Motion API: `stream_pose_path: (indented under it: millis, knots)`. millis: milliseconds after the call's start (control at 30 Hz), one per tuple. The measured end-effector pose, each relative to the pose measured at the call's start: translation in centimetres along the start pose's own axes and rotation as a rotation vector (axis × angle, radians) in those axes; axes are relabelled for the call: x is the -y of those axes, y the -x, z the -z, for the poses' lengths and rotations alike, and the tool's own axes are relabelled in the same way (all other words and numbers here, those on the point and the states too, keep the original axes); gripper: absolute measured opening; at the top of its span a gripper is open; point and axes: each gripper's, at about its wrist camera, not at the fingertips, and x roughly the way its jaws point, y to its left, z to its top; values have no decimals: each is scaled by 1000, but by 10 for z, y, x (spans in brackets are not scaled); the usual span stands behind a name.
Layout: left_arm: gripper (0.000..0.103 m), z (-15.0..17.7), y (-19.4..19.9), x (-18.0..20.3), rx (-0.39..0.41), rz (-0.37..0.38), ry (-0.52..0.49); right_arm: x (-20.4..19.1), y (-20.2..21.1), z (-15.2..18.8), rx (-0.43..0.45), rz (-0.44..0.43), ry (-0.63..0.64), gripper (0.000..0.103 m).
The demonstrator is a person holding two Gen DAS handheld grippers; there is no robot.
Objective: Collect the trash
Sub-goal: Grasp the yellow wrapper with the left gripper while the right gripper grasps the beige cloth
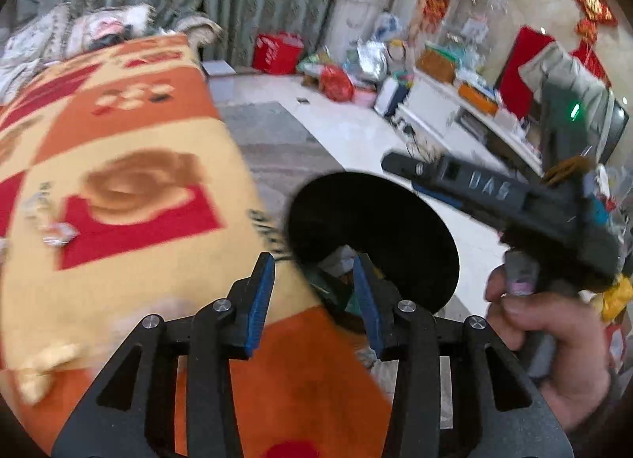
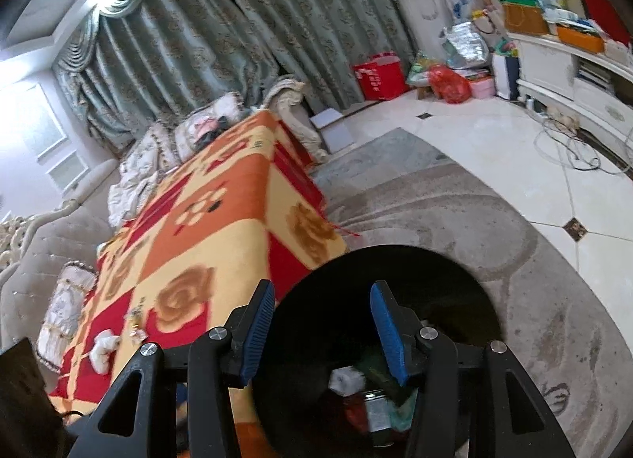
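A black round bin point(image 1: 395, 228) stands on the floor beside a table under an orange, yellow and red blanket point(image 1: 118, 181). My left gripper point(image 1: 314, 272) is open and empty, over the table's edge next to the bin. The right gripper's body point(image 1: 514, 197) shows in the left wrist view, held by a hand above the bin. In the right wrist view my right gripper point(image 2: 322, 296) is open and empty over the bin point(image 2: 435, 280); trash point(image 2: 376, 398) lies inside. Crumpled wrappers point(image 1: 55, 234) and white tissue point(image 2: 103, 347) lie on the blanket point(image 2: 221, 228).
A grey rug point(image 2: 474, 197) lies under the bin on a white tiled floor. A sofa with cushions point(image 2: 138, 165) is behind the table. A white cabinet point(image 2: 573, 74), a red box point(image 2: 379, 76) and bags stand along the far wall by the curtains.
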Motion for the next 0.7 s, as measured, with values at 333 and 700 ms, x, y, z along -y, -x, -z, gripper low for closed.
stream_pose_path:
  millis: [333,700]
  knots:
    - [58,39,99,-133,69,-191,75,-98,-25,43,-187,-368,191,65]
    - [58,75,59,-176,-73,-196,44,-158,-55,97,-356,-366,491,71]
